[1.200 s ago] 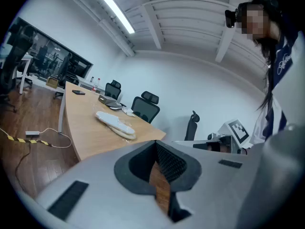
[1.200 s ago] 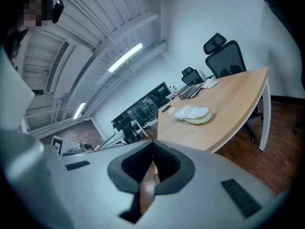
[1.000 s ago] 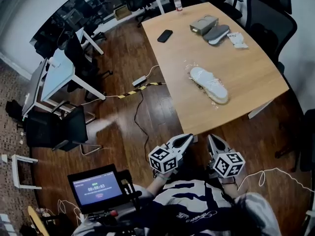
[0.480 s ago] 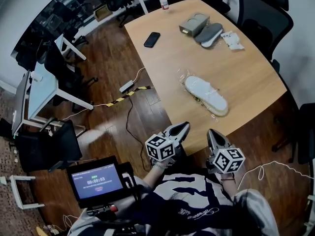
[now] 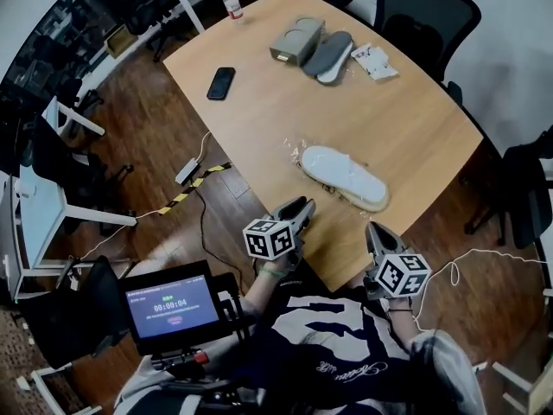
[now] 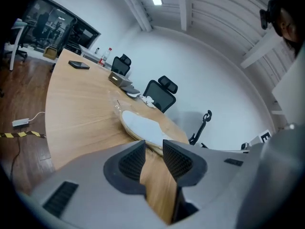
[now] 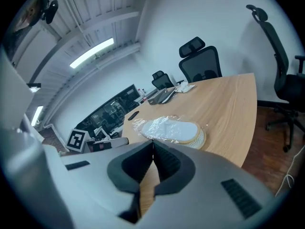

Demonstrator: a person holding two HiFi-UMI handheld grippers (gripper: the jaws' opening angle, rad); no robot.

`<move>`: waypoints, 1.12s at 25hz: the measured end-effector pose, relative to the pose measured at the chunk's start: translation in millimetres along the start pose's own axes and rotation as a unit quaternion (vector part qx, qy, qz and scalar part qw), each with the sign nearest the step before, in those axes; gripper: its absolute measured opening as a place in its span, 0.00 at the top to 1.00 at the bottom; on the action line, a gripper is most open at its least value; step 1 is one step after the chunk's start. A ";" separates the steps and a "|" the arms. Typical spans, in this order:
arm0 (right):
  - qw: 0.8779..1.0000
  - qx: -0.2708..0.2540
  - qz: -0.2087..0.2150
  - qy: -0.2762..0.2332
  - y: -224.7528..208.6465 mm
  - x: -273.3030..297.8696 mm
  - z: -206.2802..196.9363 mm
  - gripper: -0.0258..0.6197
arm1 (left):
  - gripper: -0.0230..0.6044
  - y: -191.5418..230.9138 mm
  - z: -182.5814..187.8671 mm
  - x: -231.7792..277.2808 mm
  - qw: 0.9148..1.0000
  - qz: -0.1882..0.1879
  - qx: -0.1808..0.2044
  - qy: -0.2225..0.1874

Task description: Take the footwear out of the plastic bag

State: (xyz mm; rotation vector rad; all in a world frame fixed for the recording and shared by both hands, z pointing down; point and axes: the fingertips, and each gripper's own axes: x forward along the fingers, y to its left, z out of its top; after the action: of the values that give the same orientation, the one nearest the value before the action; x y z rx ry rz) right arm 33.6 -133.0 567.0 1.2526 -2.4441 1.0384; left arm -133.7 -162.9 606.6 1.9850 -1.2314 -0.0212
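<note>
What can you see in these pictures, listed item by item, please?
table: one, light wood, centre
bagged footwear: one, white, table's near edge
phone: one, black, table's left side
bottle: one, clear, table's far corner
flat grey items, seemingly footwear: two, grey, table's far end
packet: one, white, beside those
office chairs: several, black, around table
screen: one, blue, by the person
left gripper: one, grey, jaws opening, nothing between
right gripper: one, grey, shut, empty

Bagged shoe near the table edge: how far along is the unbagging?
Nothing done: the white shoe lies wrapped inside the clear plastic bag on the table. In hand: the left gripper hovers short of it, jaws opening on nothing; the right gripper is shut and empty. Left: grip the bag, pull the shoe out.
</note>
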 end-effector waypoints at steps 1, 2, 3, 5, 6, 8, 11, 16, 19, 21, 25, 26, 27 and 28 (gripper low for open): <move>1.000 0.002 -0.012 0.002 -5.6 5.5 1.5 0.98 | 0.80 6.8 0.8 4.8 1.000 -0.002 -0.003 0.010; 1.000 0.003 -0.024 0.005 -11.7 12.0 3.5 0.98 | 0.80 12.7 1.4 9.2 1.000 -0.003 -0.006 0.020; 0.999 0.004 -0.035 0.008 -18.1 19.2 6.0 0.98 | 0.80 17.5 1.7 13.5 1.000 -0.005 -0.007 0.029; 0.998 0.006 -0.053 0.013 -30.7 34.9 12.6 0.98 | 0.80 23.9 1.2 21.8 0.999 -0.011 -0.008 0.047; 0.998 0.006 -0.060 0.016 -36.1 43.4 16.6 0.98 | 0.80 26.0 0.9 25.6 0.998 -0.014 -0.008 0.055; 0.997 0.000 -0.071 0.024 -43.3 61.3 25.2 0.98 | 0.80 29.1 2.1 32.0 0.997 -0.021 -0.010 0.067; 0.995 -0.025 -0.086 0.041 -49.4 88.9 33.4 0.98 | 0.76 31.8 8.8 40.4 0.997 -0.031 -0.014 0.076; 0.987 -0.014 -0.132 0.089 -78.7 116.3 12.9 0.98 | 0.70 40.0 17.8 51.0 0.996 -0.035 -0.023 0.084; 0.987 -0.006 -0.134 0.084 -86.3 118.4 11.9 0.97 | 0.67 45.4 24.2 53.8 0.995 -0.033 -0.032 0.085; 0.988 -0.015 -0.128 0.084 -88.1 119.0 15.0 0.97 | 0.66 49.4 30.2 54.9 0.995 -0.033 -0.043 0.078; 0.990 -0.029 -0.111 0.088 -89.8 117.5 16.9 0.97 | 0.66 53.3 41.4 67.5 0.994 -0.046 -0.068 0.069; 0.990 -0.027 -0.107 0.088 -90.1 117.1 16.8 0.97 | 0.66 53.6 43.8 72.3 0.993 -0.051 -0.077 0.069; 0.990 -0.025 -0.103 0.088 -90.3 117.1 16.6 0.97 | 0.66 53.6 46.5 76.9 0.992 -0.059 -0.088 0.068; 0.991 -0.022 -0.101 0.089 -90.3 117.4 16.4 0.97 | 0.66 53.0 49.9 81.0 0.990 -0.068 -0.101 0.067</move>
State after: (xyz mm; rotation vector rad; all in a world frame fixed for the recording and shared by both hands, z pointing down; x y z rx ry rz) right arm 33.1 -253.3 654.7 1.3001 -2.1471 0.9889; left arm -150.2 -266.8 634.7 1.8583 -0.9675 -0.0773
